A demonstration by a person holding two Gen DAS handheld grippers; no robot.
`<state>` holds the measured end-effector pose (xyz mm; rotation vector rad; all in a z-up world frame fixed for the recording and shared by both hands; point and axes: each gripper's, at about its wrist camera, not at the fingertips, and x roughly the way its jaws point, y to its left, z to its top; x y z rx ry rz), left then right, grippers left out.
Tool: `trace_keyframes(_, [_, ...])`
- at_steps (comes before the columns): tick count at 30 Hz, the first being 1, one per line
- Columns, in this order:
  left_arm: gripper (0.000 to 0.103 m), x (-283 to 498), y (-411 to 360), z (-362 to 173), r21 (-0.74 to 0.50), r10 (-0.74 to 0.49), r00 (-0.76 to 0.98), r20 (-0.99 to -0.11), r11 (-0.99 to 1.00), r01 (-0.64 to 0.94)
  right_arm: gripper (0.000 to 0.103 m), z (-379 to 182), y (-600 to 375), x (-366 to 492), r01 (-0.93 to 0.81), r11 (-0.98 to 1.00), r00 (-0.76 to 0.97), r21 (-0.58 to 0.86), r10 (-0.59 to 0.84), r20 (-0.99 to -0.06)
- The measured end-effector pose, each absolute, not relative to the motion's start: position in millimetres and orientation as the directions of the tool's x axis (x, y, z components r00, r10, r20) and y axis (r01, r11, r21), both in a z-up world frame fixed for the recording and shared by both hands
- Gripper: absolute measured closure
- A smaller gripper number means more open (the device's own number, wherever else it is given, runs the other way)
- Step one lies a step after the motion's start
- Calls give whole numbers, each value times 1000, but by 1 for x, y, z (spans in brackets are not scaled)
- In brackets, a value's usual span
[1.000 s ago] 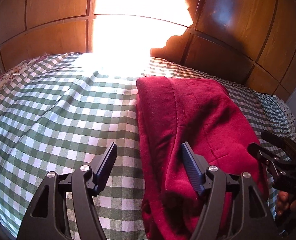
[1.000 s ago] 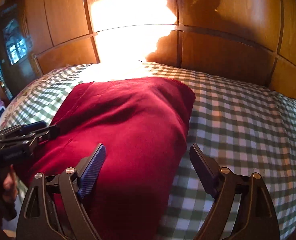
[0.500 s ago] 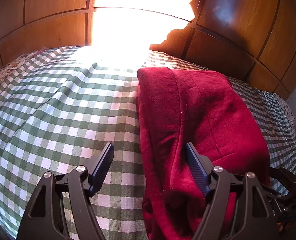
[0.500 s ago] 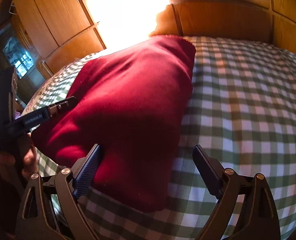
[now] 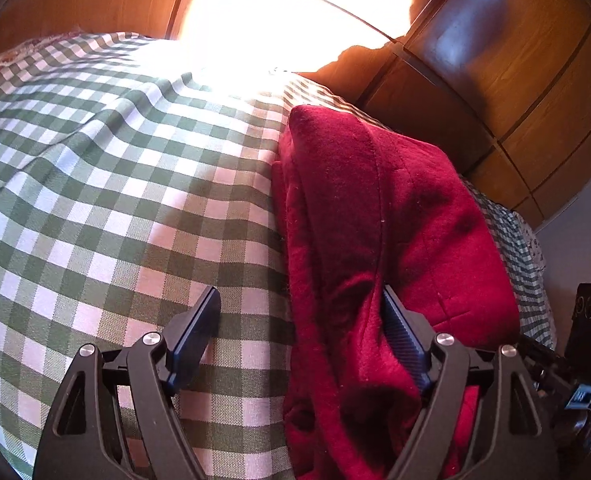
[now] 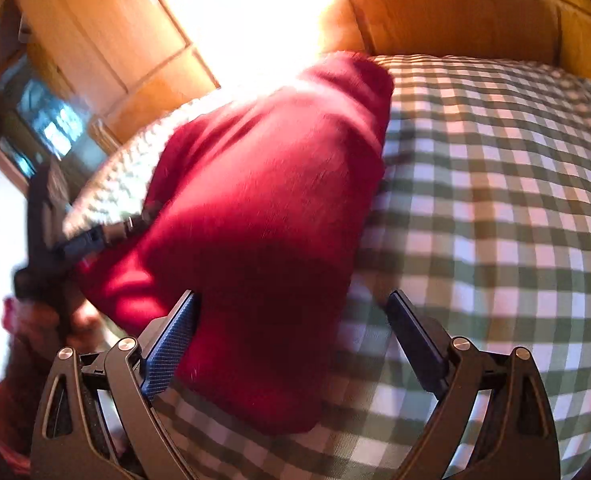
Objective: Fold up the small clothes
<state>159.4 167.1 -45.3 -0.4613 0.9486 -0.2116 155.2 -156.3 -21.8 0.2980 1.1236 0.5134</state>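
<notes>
1. Red fleece-type garment (image 5: 379, 240) lay on green-and-white checked cloth (image 5: 115, 200), already doubled into a long narrow bundle w/ layered edges along its left side; a stitched seam ran lengthwise down the top
2. Progress, as judged: lengthwise folds appeared done; a final crosswise fold to shorten the bundle seemed outstanding, plus squaring of the loose near end, which was bunched and rumpled in the left wrist view
3. Left gripper (image 5: 301, 332): jaws stood wide apart, gripping nothing. Its right finger (image 5: 405, 352) was pushed into the near-end folds of the garment, cloth lapping over its tip; the other finger sat over bare checked cloth just beside the garment's edge
4. Right gripper (image 6: 293, 336): jaws likewise wide apart, nothing clamped. Rounded near corner of the garment (image 6: 263, 240) lay between the fingers, left finger touching or v. near the fabric; right finger over checked cloth only. View was motion-blurred, so contact could not be confirmed
5. Containers: none visible in either view; no basket, drawer or box for folded items seen. Wooden panelling (image 5: 515, 80) stood behind the bed, w/ strong glare washing out the far centre
6. Risk, as judged: loose layers at near end could slip apart if only the top layer were pinched
</notes>
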Motion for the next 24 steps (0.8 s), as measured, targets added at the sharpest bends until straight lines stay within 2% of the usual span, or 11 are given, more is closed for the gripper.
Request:
trace_keyframes(3, [25, 161, 169, -49, -500, -413, 569, -711, 866, 4, 10, -19, -174, 181, -167, 794, 350, 585, 602, -717])
trace_keyframes(6, [27, 164, 174, -54, -552, -465, 561, -684, 833, 18, 10, -25, -174, 202, -145, 778, 352, 611, 618, -703])
trace_keyframes(9, [38, 166, 176, -58, -601, -523, 551, -650, 798, 49, 10, -43, -163, 221, -133, 739, 287, 660, 666, -688])
trace_keyframes(13, [60, 167, 175, -65, -672, -603, 534, -593, 736, 85, 11, -58, -140, 226, -155, 681, 222, 715, 730, -647])
trace_keyframes(16, [69, 167, 172, -65, -686, -614, 535, -580, 722, 84, 25, -56, -130, 225, -176, 684, 203, 708, 729, -654])
trace_keyframes(18, [72, 166, 171, -62, -698, -622, 540, -567, 711, 85, 45, -52, -129, 224, -186, 690, 207, 700, 724, -658])
trace_keyframes(21, [73, 161, 160, -50, -695, -629, 545, -555, 710, 112, 53, -30, -130, 211, -230, 708, 254, 667, 706, -662])
trace_keyframes(24, [73, 162, 140, -41, -701, -658, 520, -544, 698, 149, 54, -12, -140, 196, -253, 722, 305, 643, 691, -656])
